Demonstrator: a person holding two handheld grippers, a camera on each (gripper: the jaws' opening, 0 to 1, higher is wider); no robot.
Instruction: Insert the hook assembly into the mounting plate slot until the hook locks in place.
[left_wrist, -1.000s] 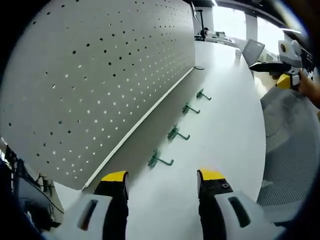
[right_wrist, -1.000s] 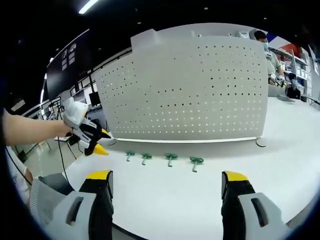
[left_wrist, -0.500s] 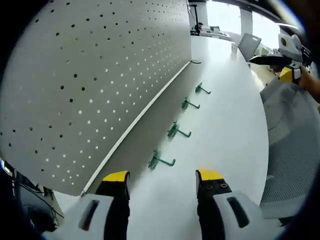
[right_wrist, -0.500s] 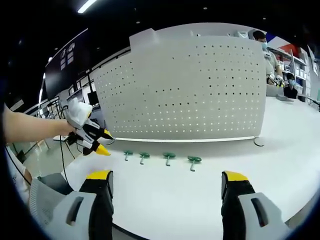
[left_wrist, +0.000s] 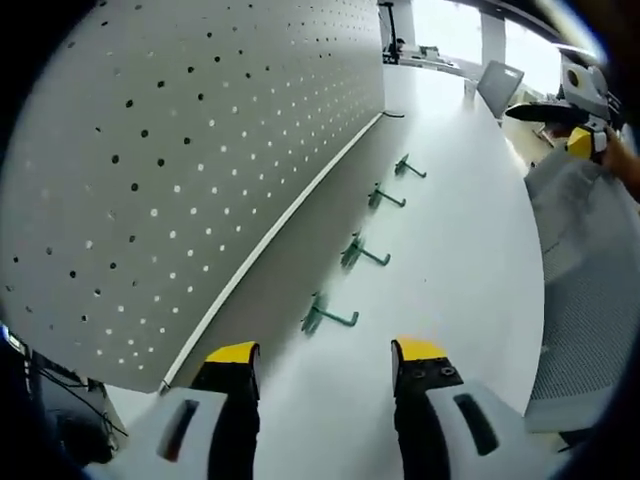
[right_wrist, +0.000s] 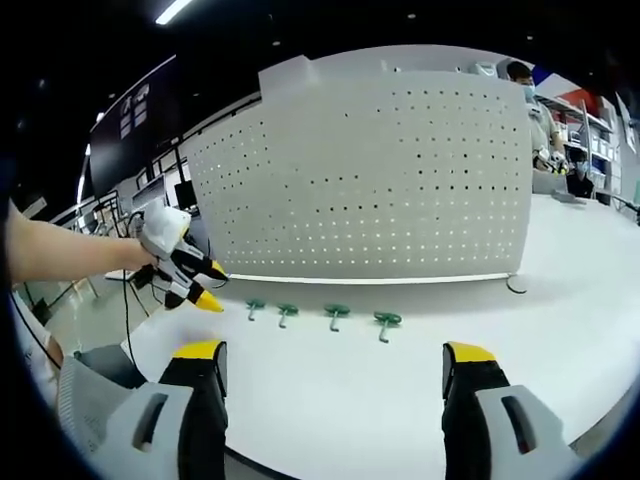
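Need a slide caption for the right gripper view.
Open right tongs face four green hooks lying on the white table before the pegboard; left tongs hover at left.

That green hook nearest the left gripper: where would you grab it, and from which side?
Probably by the thin straight stem of the nearest green hook, which lies flat on the white table pointing away from the pegboard. Come down from above with the open left gripper, jaws straddling the stem, leaving its broader pegboard end free.
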